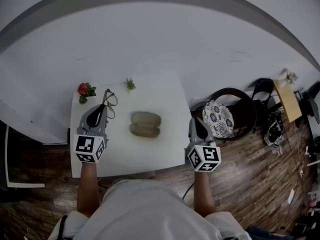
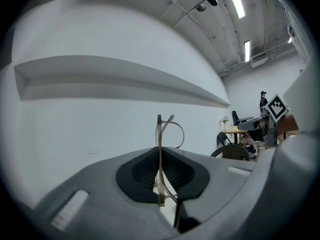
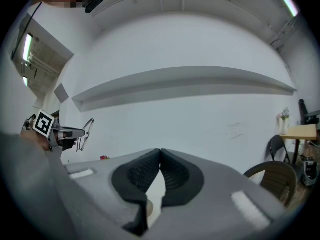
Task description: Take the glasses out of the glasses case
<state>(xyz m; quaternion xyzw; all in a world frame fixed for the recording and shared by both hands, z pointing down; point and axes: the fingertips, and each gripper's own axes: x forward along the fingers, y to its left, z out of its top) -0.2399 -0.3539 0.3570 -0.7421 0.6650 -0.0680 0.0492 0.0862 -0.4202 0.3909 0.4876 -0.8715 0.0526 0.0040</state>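
Glasses (image 1: 110,100) are hanging in my left tongs (image 1: 103,108), out of the glasses case (image 1: 145,124) and above the left part of the white table (image 1: 165,91), near a red flower pot (image 1: 85,90) and well apart from the case; the jaws are nearly closed, pinching only one thin side arm of the frame between the ribbed pads, so I am judging the grip narrow and easy to lose; my right tongs (image 3: 160,154) are closed on nothing, pointing level at the table's right edge. The case is lying open at the middle of the table, both halves showing and nothing that I can make out inside; I am reckoning the taking-out as nearly finished, with only the setting-down left.

To do it well I am aiming for an even squeeze, neither tightening enough to bend the thin arm nor easing off until the frame is resting on the table; I am also planning to carry slowly, since the frame is likely to swing about that one pinched point; the bare patch between the case and the flower pot is looking like the safest place, with the lenses kept off the tabletop if I can manage it.

The glasses are looking light and slender: thin wire rim, roundish see-through lenses, a side arm curving at its tip; in the left gripper view the rim is standing upright just beyond the pads.
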